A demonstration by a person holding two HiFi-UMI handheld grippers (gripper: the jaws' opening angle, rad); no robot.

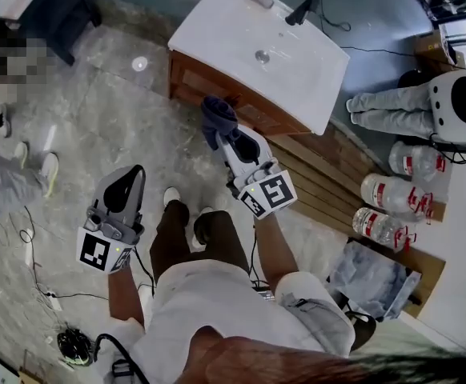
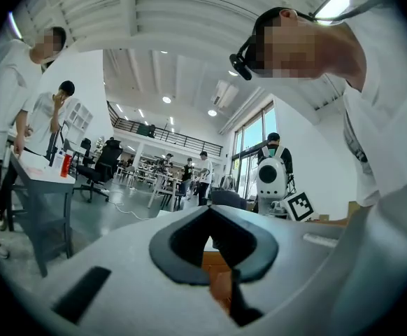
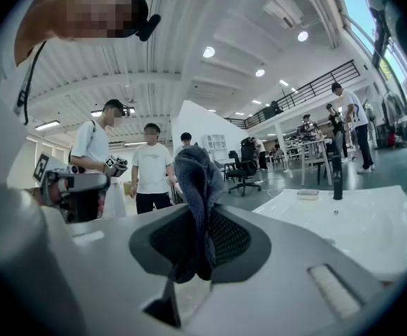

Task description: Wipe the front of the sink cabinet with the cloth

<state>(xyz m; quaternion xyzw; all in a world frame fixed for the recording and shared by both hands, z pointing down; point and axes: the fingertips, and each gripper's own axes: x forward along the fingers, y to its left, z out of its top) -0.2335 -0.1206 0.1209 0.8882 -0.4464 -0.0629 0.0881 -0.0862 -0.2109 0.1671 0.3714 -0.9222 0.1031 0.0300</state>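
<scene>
Right now the cloth (image 1: 217, 117) is showing as a dark blue, bunched wad, standing up out of the right gripper (image 1: 223, 140) and hanging just beside the wooden front of the sink cabinet (image 1: 190, 79), below the overhanging edge of the white sink top (image 1: 241, 34). Whether it is touching the wood is not clear. The right gripper's jaws are pinching the cloth tightly, with folds spilling above and below the black pads in the right gripper view. The left gripper (image 1: 134, 178) is hanging well apart from the cabinet, low at the person's left side, its jaws pressed together at the tips and holding nothing; the brown cabinet wood is peeking through the gap behind them. Open stone floor (image 1: 109, 114) is lying to the left of the cabinet and in front of it. To the right, wooden slats (image 1: 321, 174) and a cluster of water bottles (image 1: 381, 192) are crowding the space near the cabinet's corner. The person's shoes (image 1: 171, 195) are standing between the two grippers.
</scene>
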